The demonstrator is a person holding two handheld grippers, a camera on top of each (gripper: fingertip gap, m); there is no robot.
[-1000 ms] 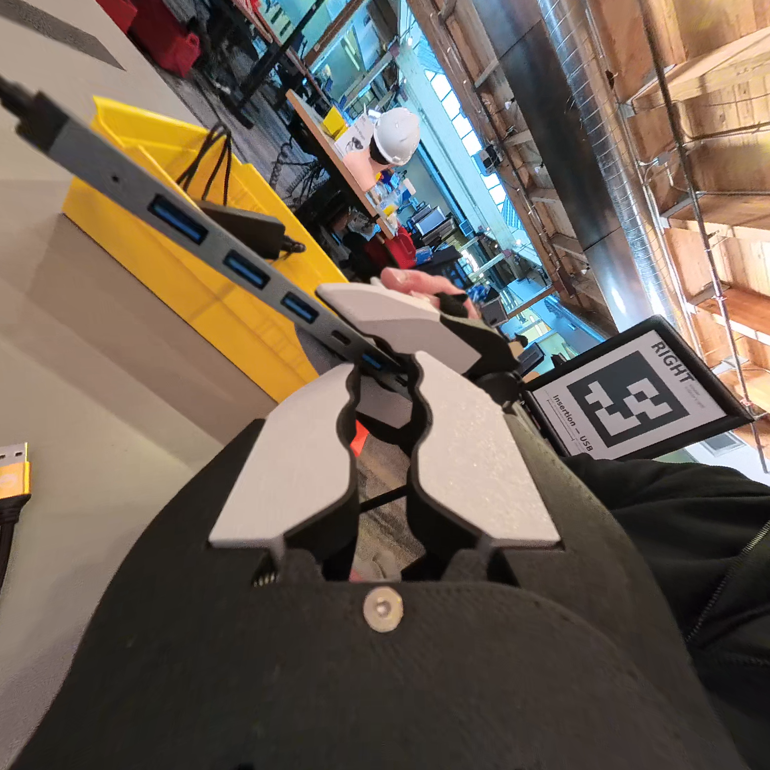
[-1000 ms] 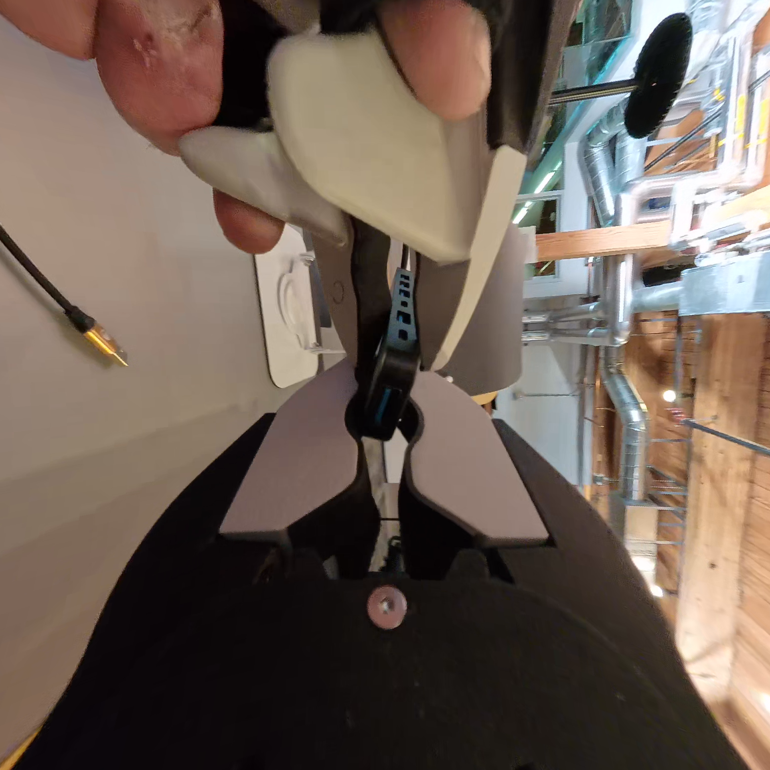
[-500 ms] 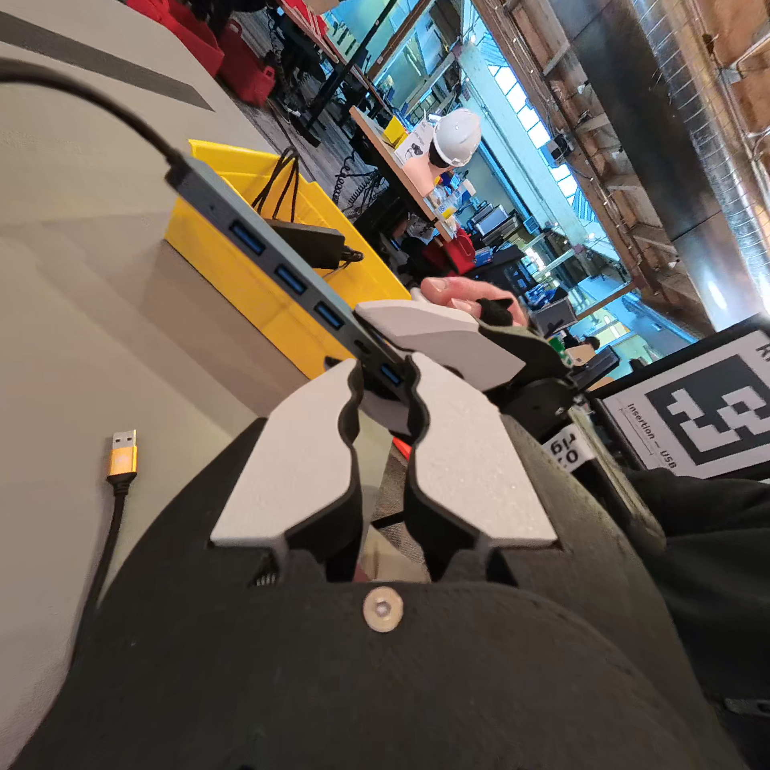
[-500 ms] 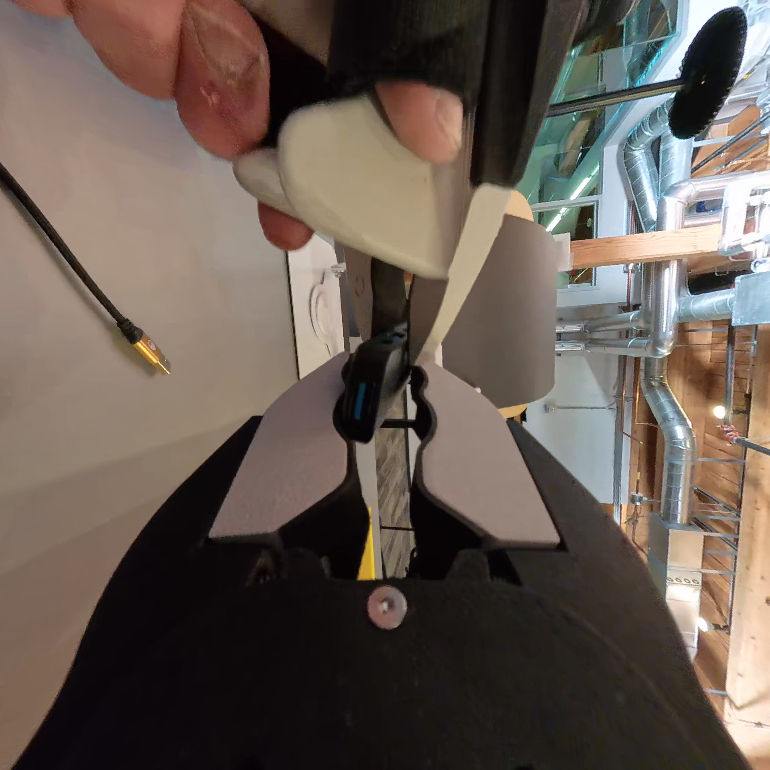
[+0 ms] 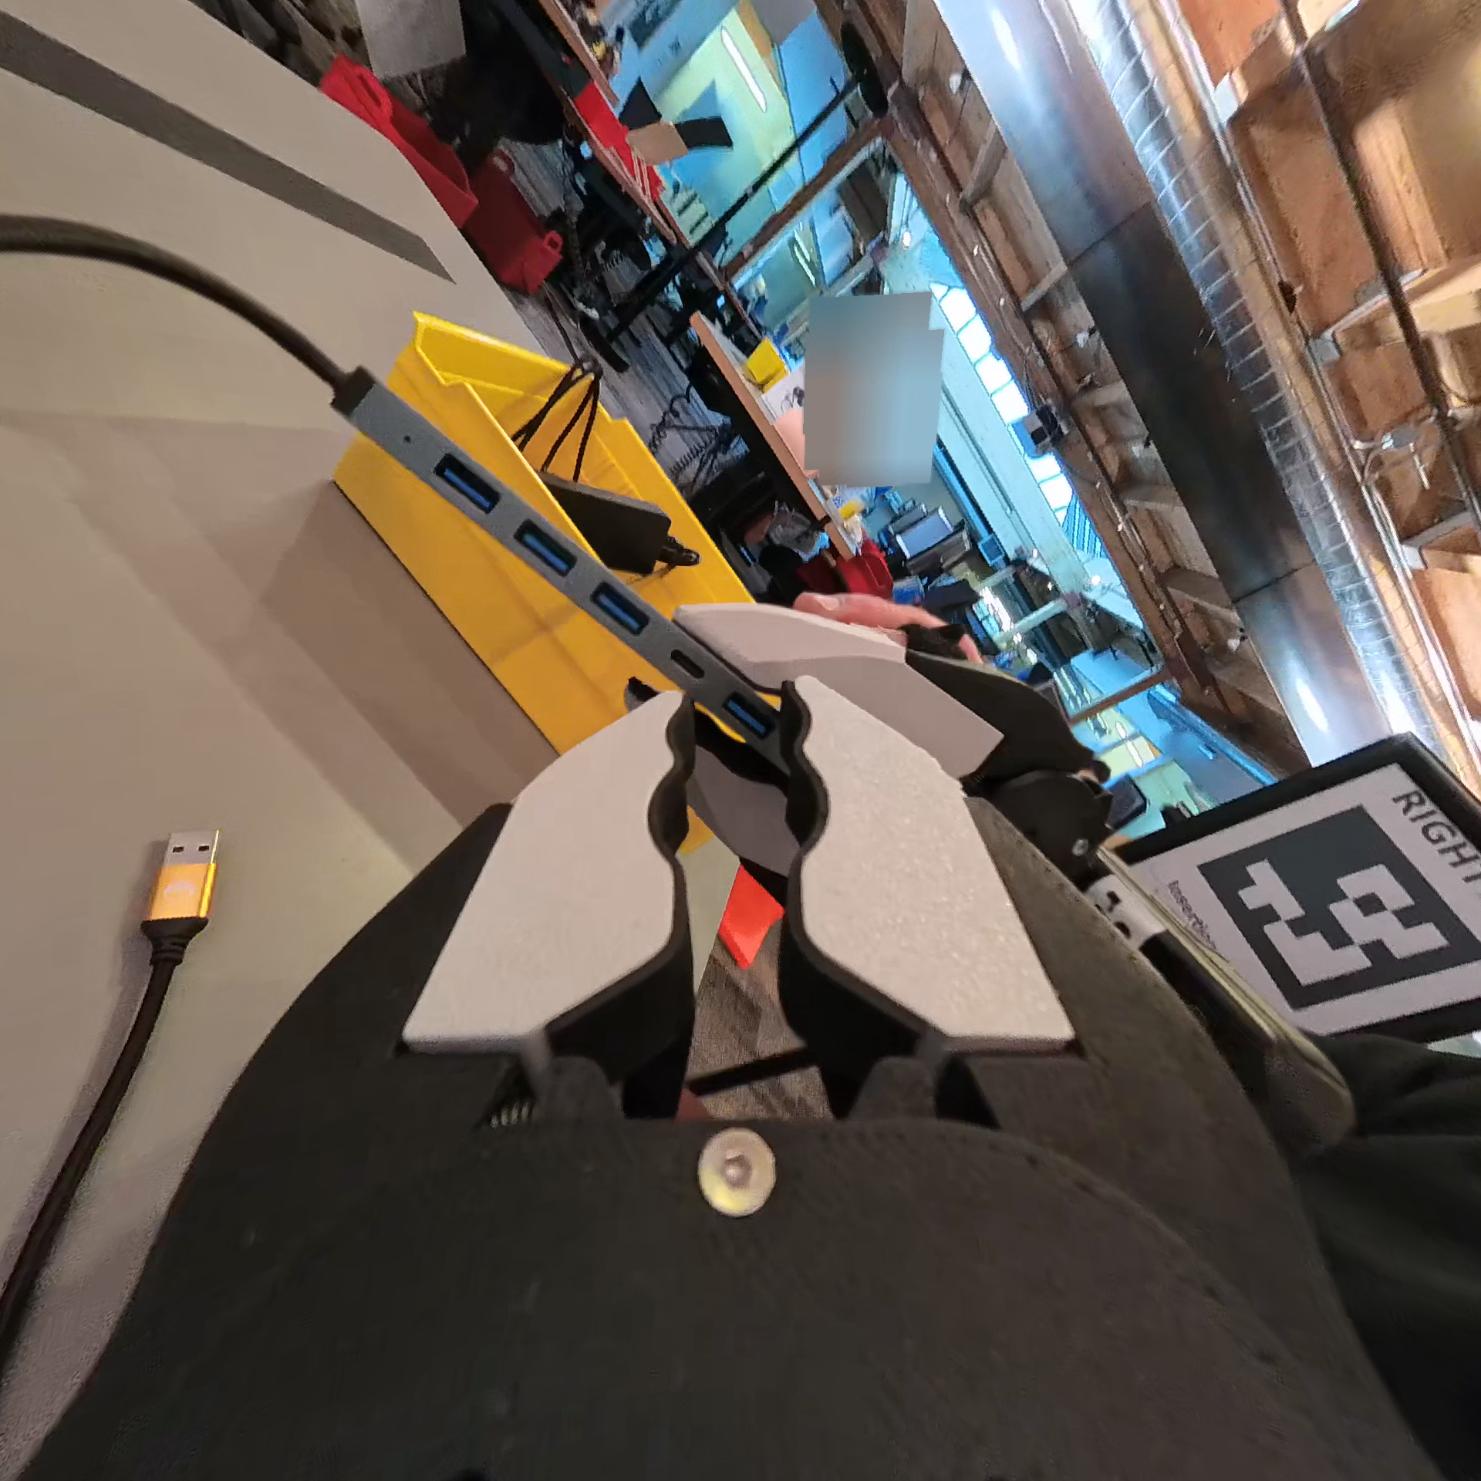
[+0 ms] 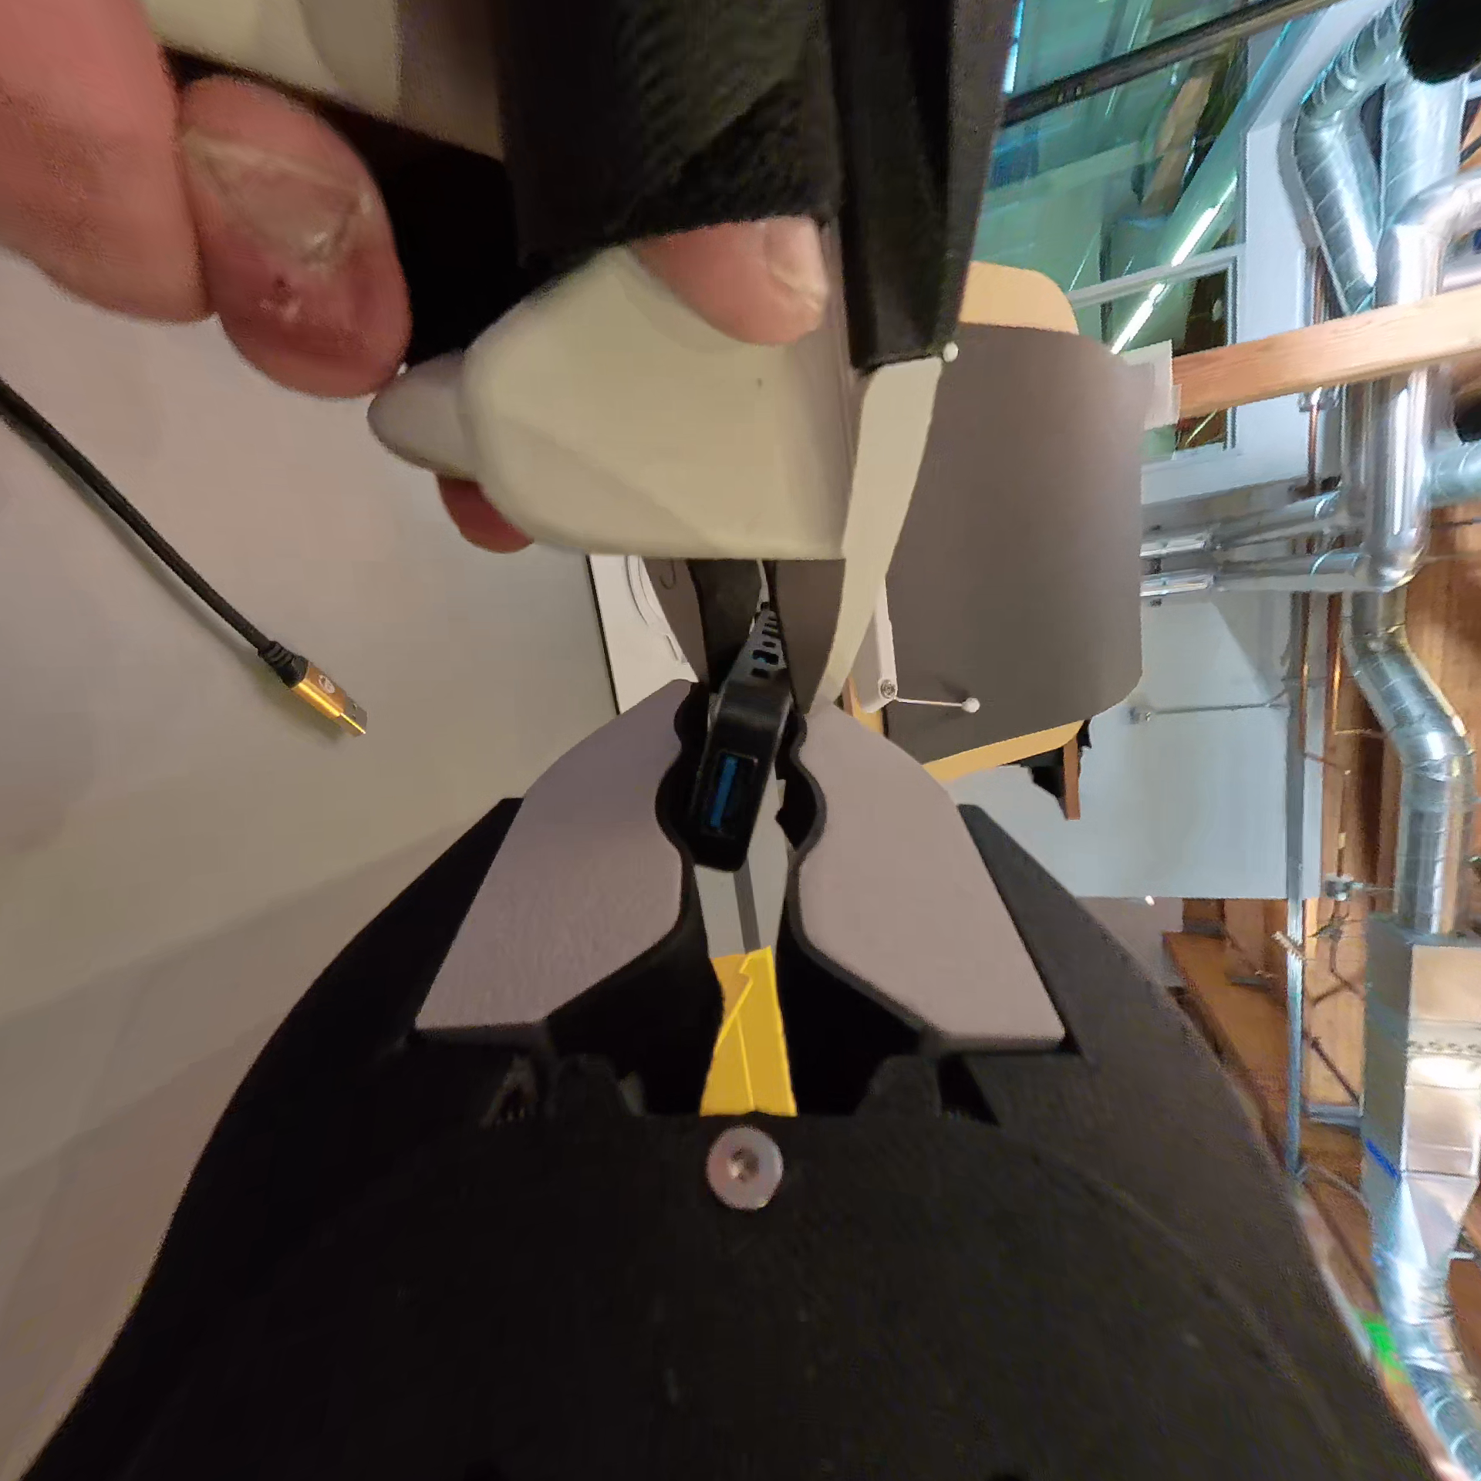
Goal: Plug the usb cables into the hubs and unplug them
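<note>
Both grippers, left (image 5: 736, 725) and right (image 6: 741, 769), clenched one hub (image 5: 561, 553) end; loose grip risked twist while cable (image 5: 183, 881) lay unplugged.

The left gripper (image 5: 733, 725) is closed on a slim grey USB hub (image 5: 561, 553), with an orange-shelled USB plug (image 5: 183, 881) on the beige tabletop (image 5: 200, 641).

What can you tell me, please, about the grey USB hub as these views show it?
The USB hub is a slim grey, metal-looking bar with several blue-tongued ports and one small oval port along its side, all empty. A black cable leaves its far end. It hangs tilted above the table, in front of the yellow bin, its near end clamped by the right hand-held gripper. The left hand-held gripper frames that end; contact is unclear. The right wrist view shows an end port.
</note>
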